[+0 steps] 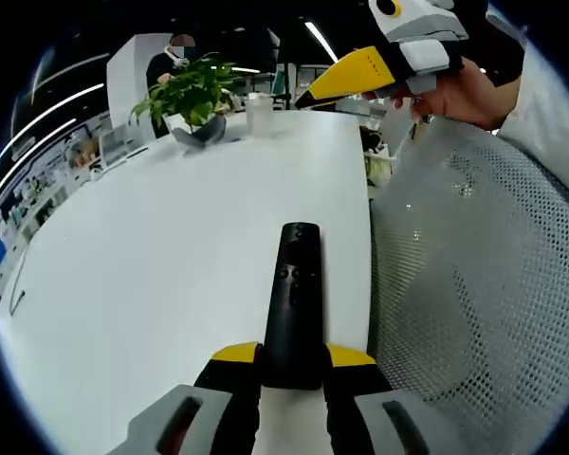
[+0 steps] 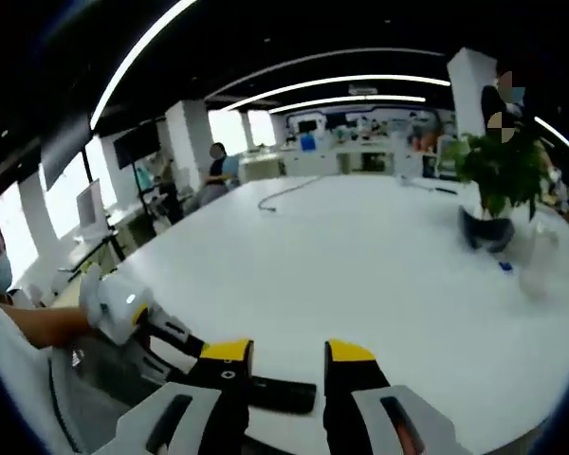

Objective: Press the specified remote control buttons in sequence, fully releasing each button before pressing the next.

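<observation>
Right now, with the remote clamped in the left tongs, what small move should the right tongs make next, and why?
Probably bring the right tongs down toward the remote. The left tongs grip its near end over the white table, button face up, while the right tongs stand open, above and apart from the remote, and nothing yet touches the buttons.

I count one remote (image 1: 294, 308), one white table (image 1: 152, 275) and one mesh chair (image 1: 484, 284). There is one potted plant (image 1: 194, 104), one clear cup (image 1: 259, 112) next to it, and one cable (image 2: 284, 192) on the table. I see two grippers: the left (image 1: 294, 365) and the right (image 2: 289, 365).
</observation>
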Available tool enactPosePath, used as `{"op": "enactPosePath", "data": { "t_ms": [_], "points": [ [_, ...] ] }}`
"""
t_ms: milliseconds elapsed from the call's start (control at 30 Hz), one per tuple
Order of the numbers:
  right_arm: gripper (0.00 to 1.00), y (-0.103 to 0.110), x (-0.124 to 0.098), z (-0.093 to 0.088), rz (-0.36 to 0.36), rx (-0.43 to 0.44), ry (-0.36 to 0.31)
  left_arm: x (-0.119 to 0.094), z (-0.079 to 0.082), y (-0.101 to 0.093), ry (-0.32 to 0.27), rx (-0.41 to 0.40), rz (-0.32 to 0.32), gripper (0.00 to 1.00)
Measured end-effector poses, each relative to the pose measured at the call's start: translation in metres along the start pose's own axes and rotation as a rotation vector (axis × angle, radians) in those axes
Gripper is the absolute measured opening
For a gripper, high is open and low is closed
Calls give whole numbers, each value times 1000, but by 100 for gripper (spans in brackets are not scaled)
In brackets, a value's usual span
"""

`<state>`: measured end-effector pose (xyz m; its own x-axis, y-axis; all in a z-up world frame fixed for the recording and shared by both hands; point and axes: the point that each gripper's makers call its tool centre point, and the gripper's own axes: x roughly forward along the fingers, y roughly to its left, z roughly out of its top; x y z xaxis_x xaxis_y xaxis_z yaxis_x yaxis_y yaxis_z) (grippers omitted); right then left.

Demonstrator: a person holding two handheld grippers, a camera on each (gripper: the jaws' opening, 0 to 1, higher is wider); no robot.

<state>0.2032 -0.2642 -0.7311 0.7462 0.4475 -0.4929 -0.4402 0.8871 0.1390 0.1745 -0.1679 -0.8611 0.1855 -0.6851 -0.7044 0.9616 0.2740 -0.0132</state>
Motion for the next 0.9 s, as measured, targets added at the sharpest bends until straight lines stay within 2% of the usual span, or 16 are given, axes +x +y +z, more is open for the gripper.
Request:
{"op": "enactPosePath", "data": {
  "t_ms": [67, 133, 200, 233, 300, 400, 567, 667, 700, 767, 900],
  "points": [
    [39, -8, -4, 9, -55, -33, -50, 0, 0, 0, 3, 4, -1, 24],
    [44, -18, -10, 23, -133, -115, -136, 0, 0, 0, 8, 4, -2, 24],
    [50, -25, -10, 24, -176, -151, -143, 0, 0, 0, 16, 5, -4, 24],
    [55, -25, -8, 23, -171, -148, -140, 0, 0, 0, 21, 10, -4, 24],
    [65, -31, -7, 13, -188, -120, -89, 0, -1, 0, 31, 12, -4, 24],
    [67, -37, -10, 12, -195, -103, -107, 0, -2, 0, 43, 12, -6, 24],
    [80, -51, -17, 14, -251, -113, -149, -2, -4, 0, 59, 13, -8, 24],
    [77, -60, -14, 4, -277, -45, -99, -4, -5, -1, 70, 12, -19, 24],
    [78, -62, -15, 9, -280, -33, -127, -4, -5, -1, 76, 0, -28, 24],
    [81, -66, -19, 13, -309, -42, -167, -4, -4, 0, 81, -12, -37, 23],
    [91, -68, -19, 11, -329, -63, -161, -4, -5, -1, 84, -5, -41, 23]
  ]
}}
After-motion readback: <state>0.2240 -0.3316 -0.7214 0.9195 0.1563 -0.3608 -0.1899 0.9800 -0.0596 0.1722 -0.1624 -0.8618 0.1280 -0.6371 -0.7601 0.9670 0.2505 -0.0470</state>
